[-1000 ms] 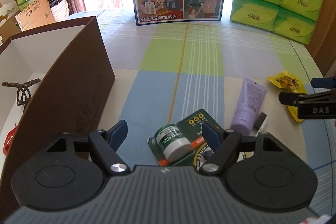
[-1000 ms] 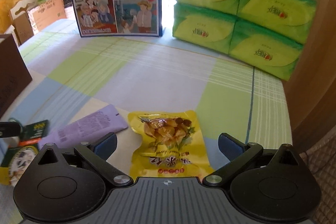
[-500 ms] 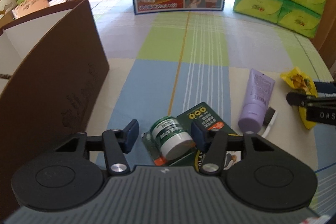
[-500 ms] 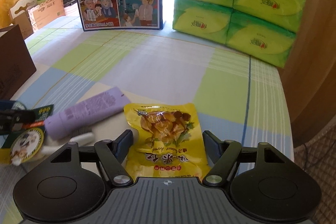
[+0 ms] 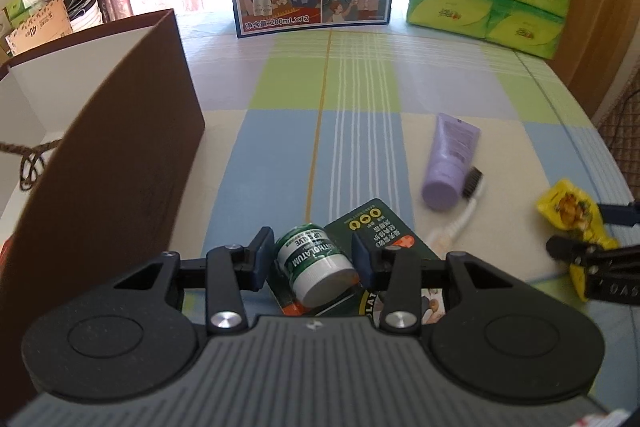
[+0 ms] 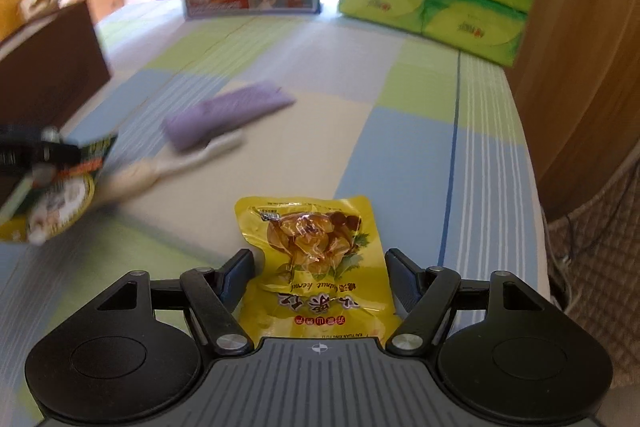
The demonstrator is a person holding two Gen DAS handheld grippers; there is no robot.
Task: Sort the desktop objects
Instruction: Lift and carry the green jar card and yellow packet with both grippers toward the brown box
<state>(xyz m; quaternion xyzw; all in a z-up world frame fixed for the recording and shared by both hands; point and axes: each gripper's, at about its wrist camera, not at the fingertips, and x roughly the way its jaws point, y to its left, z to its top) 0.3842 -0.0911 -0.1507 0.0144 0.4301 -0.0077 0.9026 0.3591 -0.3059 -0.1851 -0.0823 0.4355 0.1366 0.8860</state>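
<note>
Green and white, the lip-salve jar is seen lying on its side on a dark green card, squarely between the pads of the left gripper, its long axis running from eleven o'clock to five o'clock. The jaws have just been closing and appear to meet its sides, so a grip is judged made. The brown box stands at nine o'clock, nearest this hand. The yellow snack pouch is clasped flat at twelve o'clock by the right gripper. The purple tube is left at one o'clock.
</note>
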